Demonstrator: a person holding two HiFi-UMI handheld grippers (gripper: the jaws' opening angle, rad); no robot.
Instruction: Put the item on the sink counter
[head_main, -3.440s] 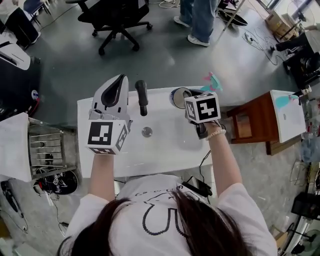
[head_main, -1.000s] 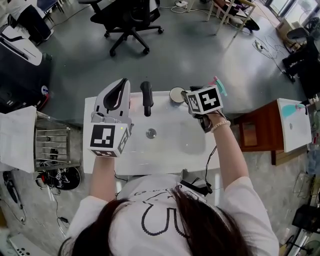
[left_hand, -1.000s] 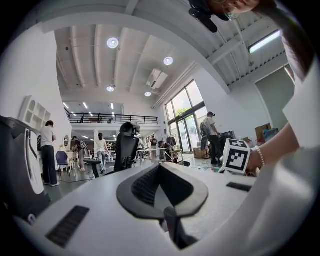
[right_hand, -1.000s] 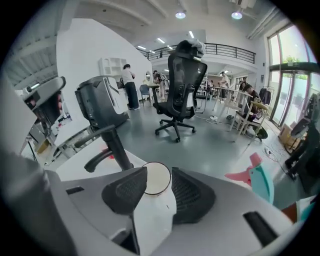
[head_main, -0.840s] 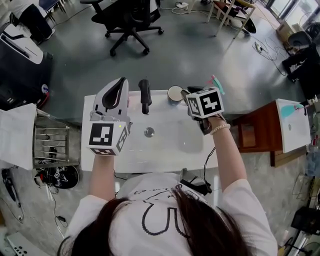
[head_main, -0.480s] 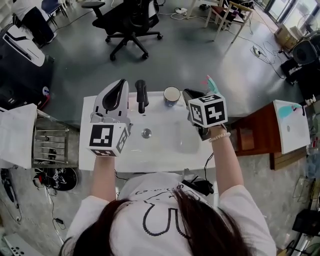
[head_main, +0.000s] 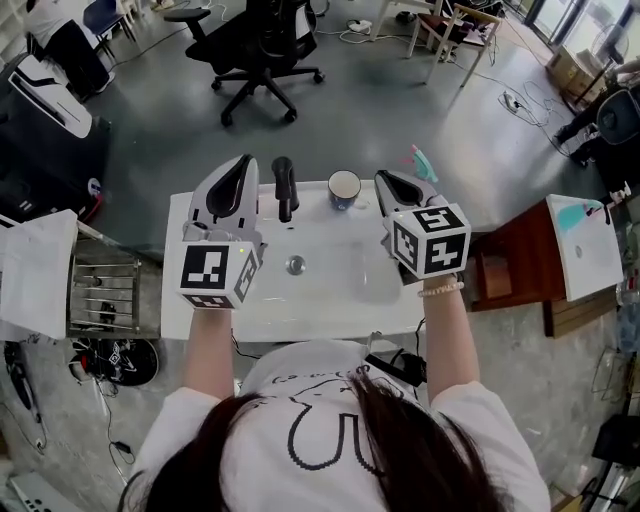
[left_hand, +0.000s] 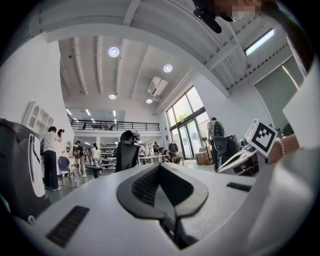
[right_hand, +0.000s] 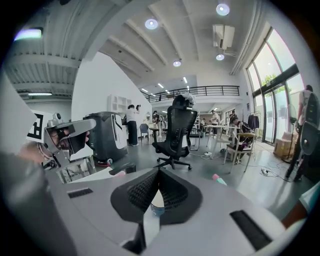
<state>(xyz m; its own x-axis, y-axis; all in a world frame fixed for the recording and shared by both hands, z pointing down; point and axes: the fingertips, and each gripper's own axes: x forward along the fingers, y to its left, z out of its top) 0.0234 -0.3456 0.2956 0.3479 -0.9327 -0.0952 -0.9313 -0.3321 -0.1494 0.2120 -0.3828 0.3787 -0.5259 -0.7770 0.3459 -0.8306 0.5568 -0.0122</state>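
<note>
A blue cup (head_main: 344, 188) with a white inside stands upright on the back rim of the white sink counter (head_main: 300, 310), just right of the black faucet (head_main: 284, 187). My right gripper (head_main: 384, 178) hovers a little right of the cup, apart from it, jaws shut and empty. Past its tips in the right gripper view (right_hand: 159, 173), a sliver of the cup (right_hand: 156, 206) shows. My left gripper (head_main: 240, 162) hangs over the counter's back left, left of the faucet. Its jaws (left_hand: 159, 168) meet with nothing between them.
The basin's drain (head_main: 295, 265) lies between the two grippers. A pink and teal object (head_main: 420, 160) sits past the counter's back right corner. A wire rack (head_main: 100, 290) stands left, a wooden stool (head_main: 500, 270) right, and an office chair (head_main: 255, 40) behind.
My right gripper has drawn back to the right from the cup and closed its jaws. The cup stays standing on the counter. The left gripper has barely moved.
</note>
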